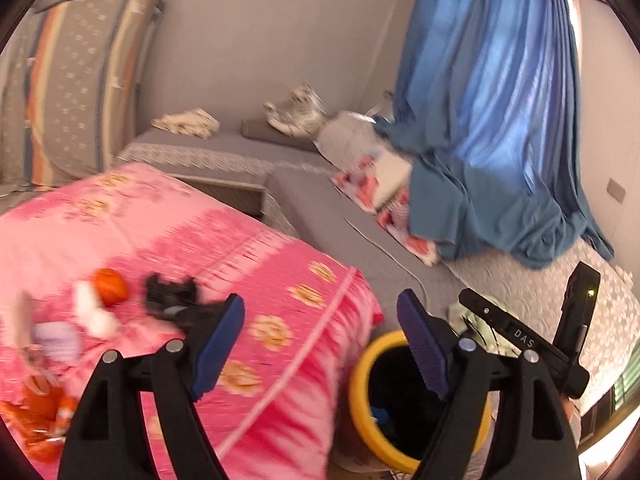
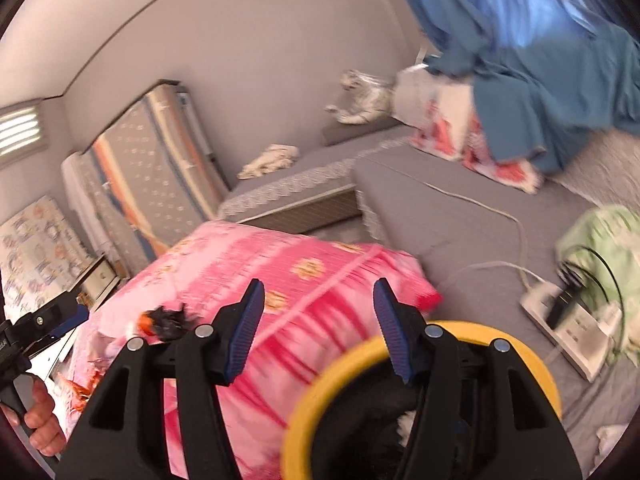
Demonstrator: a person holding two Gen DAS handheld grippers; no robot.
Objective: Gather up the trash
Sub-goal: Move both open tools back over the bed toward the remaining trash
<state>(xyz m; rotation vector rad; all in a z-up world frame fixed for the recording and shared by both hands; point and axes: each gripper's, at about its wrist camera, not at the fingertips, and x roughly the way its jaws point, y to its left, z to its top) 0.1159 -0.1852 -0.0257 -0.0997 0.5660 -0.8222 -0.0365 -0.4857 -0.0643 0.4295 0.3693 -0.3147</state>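
- Trash (image 1: 100, 312) lies scattered on the pink quilt (image 1: 240, 248), left of my left tongs (image 1: 320, 336).
- Both tongs gape empty; right tongs (image 2: 320, 328) hang over the yellow-rimmed bin (image 2: 532, 364).
- Left is nearer.

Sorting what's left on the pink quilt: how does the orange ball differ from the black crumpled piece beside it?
The orange ball is round, smooth and bright; the black crumpled piece is dark, jagged and irregular. The ball lies left of the black piece in the left wrist view. Both rest on the pink quilt, ungripped.
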